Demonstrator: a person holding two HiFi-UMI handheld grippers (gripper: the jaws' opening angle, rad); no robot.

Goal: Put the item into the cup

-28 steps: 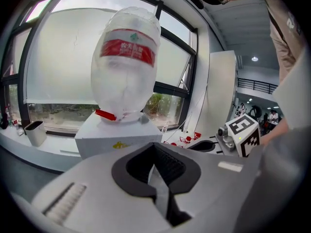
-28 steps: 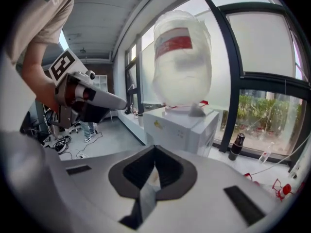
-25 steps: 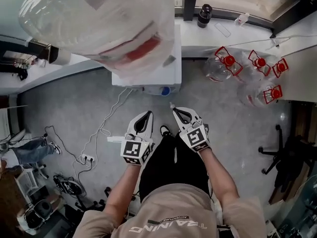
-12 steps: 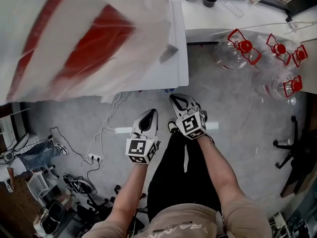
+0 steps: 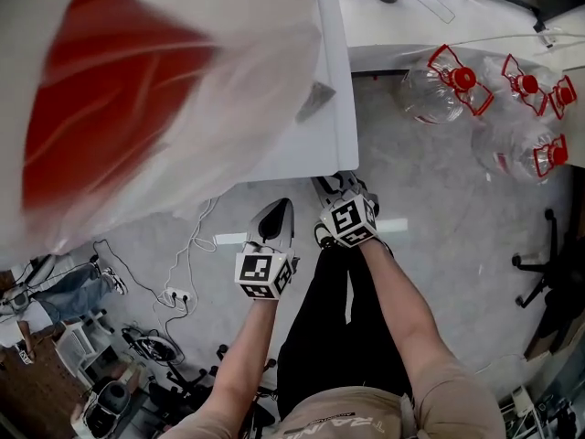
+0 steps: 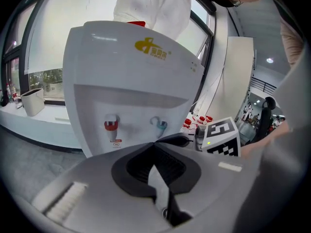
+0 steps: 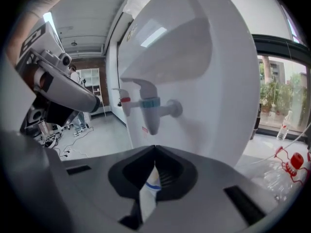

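My left gripper (image 5: 273, 219) hangs over the grey floor, a short way in front of a white water dispenser (image 5: 306, 144). In the left gripper view my left gripper (image 6: 155, 147) is shut, with a thin white strip (image 6: 159, 187) pinched between its pads. My right gripper (image 5: 331, 188) reaches the dispenser's front edge. It is shut (image 7: 154, 149) on a small white item with a blue band (image 7: 148, 194). A white cup (image 6: 33, 101) stands on a ledge far left of the dispenser (image 6: 126, 81). The red tap (image 6: 111, 125) and blue tap (image 6: 159, 126) face me.
A large bottle wrapped in a plastic bag (image 5: 137, 90) tops the dispenser and fills the upper left. Several big water bottles with red handles (image 5: 494, 108) lie on the floor at right. Cables and a power strip (image 5: 174, 293) trail at left. Another person's leg (image 5: 69, 286) shows there.
Both grippers have moved forward toward the dispenser, the right one up to its front edge. The bagged bottle now looms larger in view. Both jaws stay shut.
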